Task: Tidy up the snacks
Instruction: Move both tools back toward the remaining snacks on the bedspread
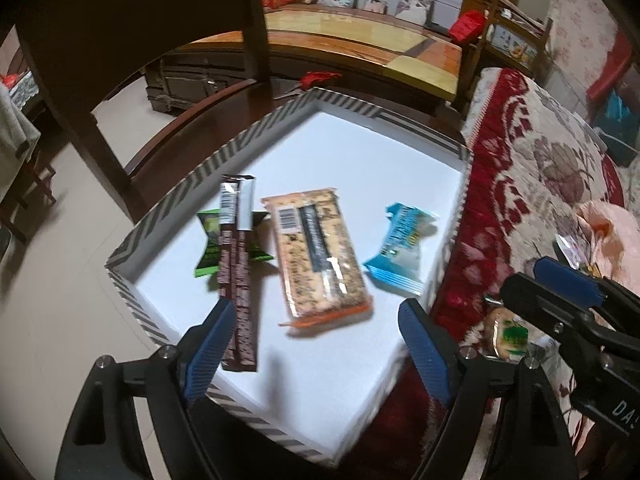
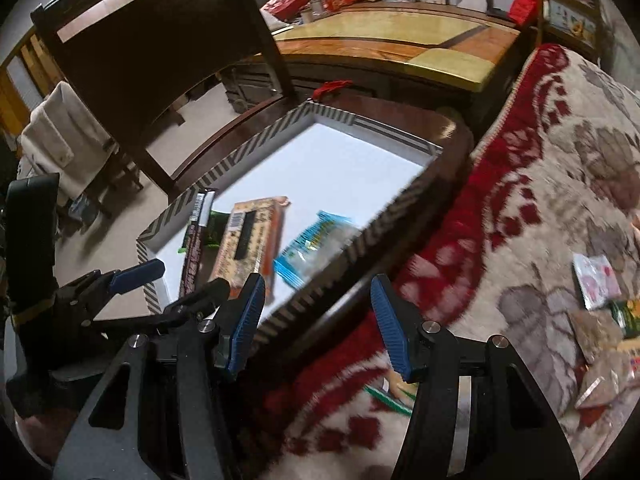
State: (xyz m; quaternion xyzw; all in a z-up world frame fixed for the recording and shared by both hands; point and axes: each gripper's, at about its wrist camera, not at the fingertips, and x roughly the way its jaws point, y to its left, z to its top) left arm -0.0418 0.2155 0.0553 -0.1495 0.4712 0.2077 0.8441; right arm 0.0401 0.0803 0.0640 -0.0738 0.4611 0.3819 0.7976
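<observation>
A white box with a grey striped rim (image 1: 176,196) sits on a dark wooden chair seat. In it lie a brown stick pack (image 1: 236,272), a green packet (image 1: 210,246) under it, an orange cracker pack (image 1: 320,256) and a blue packet (image 1: 400,250). My left gripper (image 1: 320,352) is open and empty, just above the box's near edge. My right gripper (image 2: 318,326) is open and empty, over the box's right rim (image 2: 360,248) and the blanket. The right gripper also shows in the left wrist view (image 1: 568,280). More snack packets (image 2: 600,308) lie on the blanket at the right.
A red and cream flowered blanket (image 2: 520,200) covers the surface to the right of the box. The chair's dark back (image 1: 120,40) rises behind the box. A wooden table (image 1: 360,40) with photos stands farther back. A round green-labelled snack (image 1: 508,336) lies on the blanket.
</observation>
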